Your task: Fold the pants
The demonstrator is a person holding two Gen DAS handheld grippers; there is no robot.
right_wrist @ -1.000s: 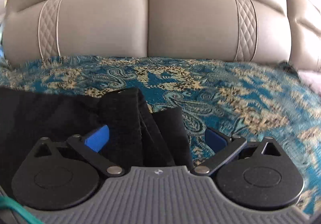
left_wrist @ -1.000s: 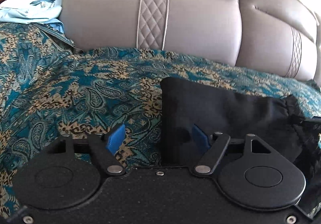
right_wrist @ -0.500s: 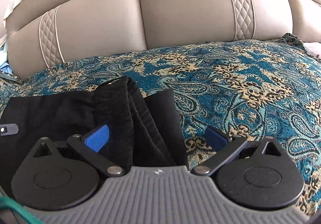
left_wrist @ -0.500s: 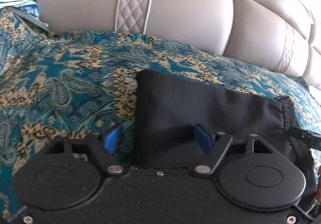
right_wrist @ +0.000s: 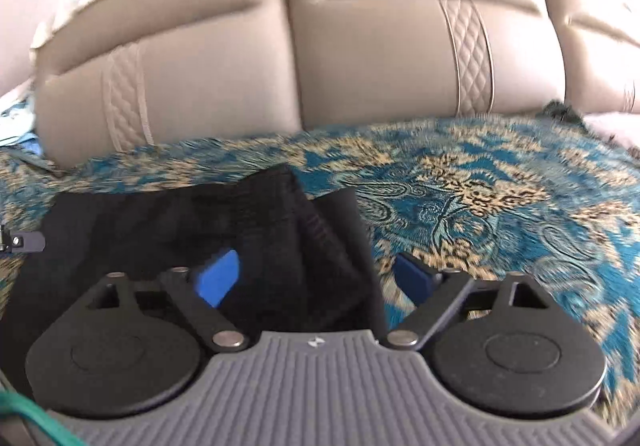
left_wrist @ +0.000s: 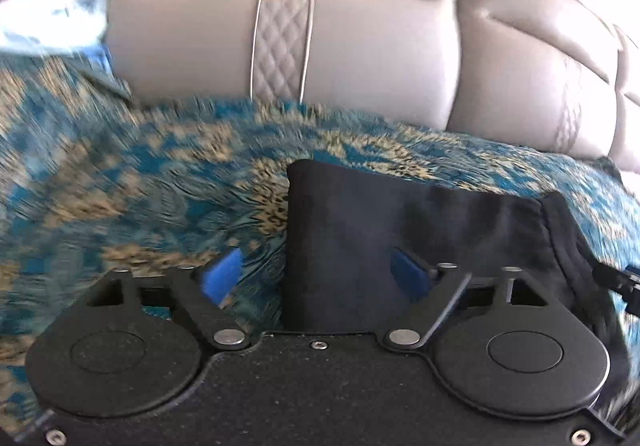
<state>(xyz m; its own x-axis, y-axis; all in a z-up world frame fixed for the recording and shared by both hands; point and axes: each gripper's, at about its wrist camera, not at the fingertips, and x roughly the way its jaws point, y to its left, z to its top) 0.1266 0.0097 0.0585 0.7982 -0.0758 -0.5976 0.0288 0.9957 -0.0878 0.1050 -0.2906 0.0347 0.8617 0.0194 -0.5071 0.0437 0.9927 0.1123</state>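
Two hand-held grippers gape over folded black pants (left_wrist: pixel 400 238).

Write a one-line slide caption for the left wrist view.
Left gripper, jaws opening, straddles the left edge of folded black pants on a teal paisley bedspread.

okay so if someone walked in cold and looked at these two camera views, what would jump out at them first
Probably the black pants, folded into a compact bundle on the teal and gold paisley cover, which fills the middle of both views. Behind it stands a padded beige headboard with quilted strips. In front, the left gripper is opening over one end of the pants and the right gripper stands open over the other.
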